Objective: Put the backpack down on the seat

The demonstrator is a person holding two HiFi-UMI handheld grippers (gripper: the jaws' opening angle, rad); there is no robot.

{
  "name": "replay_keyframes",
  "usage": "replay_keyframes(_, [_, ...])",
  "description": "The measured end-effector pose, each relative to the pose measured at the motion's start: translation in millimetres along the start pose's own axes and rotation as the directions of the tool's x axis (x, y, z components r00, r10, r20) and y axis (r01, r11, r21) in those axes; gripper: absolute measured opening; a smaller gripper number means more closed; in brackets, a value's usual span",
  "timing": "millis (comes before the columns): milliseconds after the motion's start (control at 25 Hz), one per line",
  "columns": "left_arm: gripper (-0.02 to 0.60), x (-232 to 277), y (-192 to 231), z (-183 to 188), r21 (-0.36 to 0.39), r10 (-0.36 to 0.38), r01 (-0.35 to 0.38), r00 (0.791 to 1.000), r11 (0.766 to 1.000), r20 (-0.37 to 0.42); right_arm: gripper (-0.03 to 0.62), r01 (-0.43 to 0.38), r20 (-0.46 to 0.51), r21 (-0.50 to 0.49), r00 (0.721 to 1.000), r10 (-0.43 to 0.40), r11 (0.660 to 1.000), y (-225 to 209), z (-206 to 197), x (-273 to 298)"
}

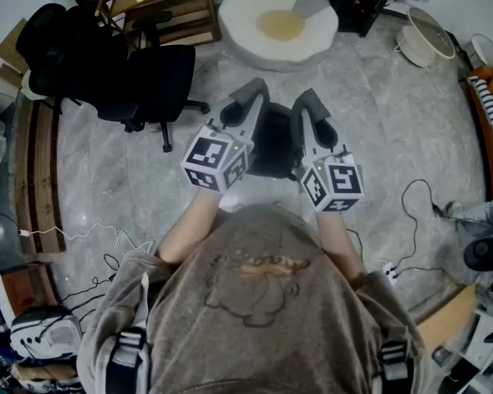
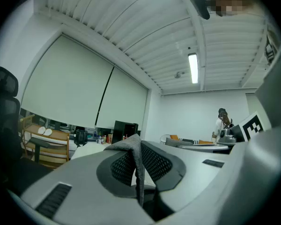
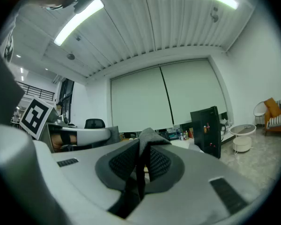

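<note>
A dark backpack [image 1: 271, 144] hangs between my two grippers above the marble floor, seen in the head view. My left gripper [image 1: 245, 101] is shut on a grey fabric strap [image 2: 132, 146], which sticks up folded between its pads [image 2: 119, 165]. My right gripper [image 1: 309, 107] is likewise shut on a grey strap [image 3: 147, 137], pinched between its pads [image 3: 160, 165]. Both grippers point level, side by side, away from the person's body. A black office chair [image 1: 152, 80] stands to the left ahead of the left gripper. The bag's lower part is hidden by the grippers.
A round white cushion seat [image 1: 278, 19] with a yellow centre lies straight ahead. A wooden rack [image 1: 168, 6] stands behind the chair. Cables [image 1: 415, 220] run over the floor at right. A white basket [image 1: 423, 35] sits far right. Another person [image 2: 221, 121] stands far off.
</note>
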State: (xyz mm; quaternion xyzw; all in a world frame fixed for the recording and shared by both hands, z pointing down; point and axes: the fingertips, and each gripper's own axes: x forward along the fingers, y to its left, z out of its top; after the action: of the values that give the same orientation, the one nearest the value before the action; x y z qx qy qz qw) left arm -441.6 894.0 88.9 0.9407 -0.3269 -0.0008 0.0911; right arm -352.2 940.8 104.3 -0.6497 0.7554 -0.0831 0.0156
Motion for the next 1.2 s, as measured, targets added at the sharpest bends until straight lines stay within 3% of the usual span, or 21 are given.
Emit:
replay_keyframes(360, [0.031, 3.3, 10.2, 0.5, 0.024, -0.045, 0.045, 0.999, 0.999, -0.009, 0.028, 0.040, 0.015, -0.027, 0.999, -0.039, 0.999, 2.0, 1.4, 15.1])
replay_keyframes(760, [0.031, 8.2, 17.5, -3.9, 0.020, -0.130, 0.131, 0.991, 0.991, -0.034, 0.032, 0.073, 0.027, 0.012, 0.997, -0.073, 0.997, -1.6, -2.1, 24.4])
replay_keyframes(1200, [0.031, 60.5, 47.9, -8.8, 0.012, -0.146, 0.147, 0.988, 0.989, -0.048, 0.032, 0.060, 0.030, 0.022, 0.998, -0.061, 0.998, -27.8, -6.4, 69.5])
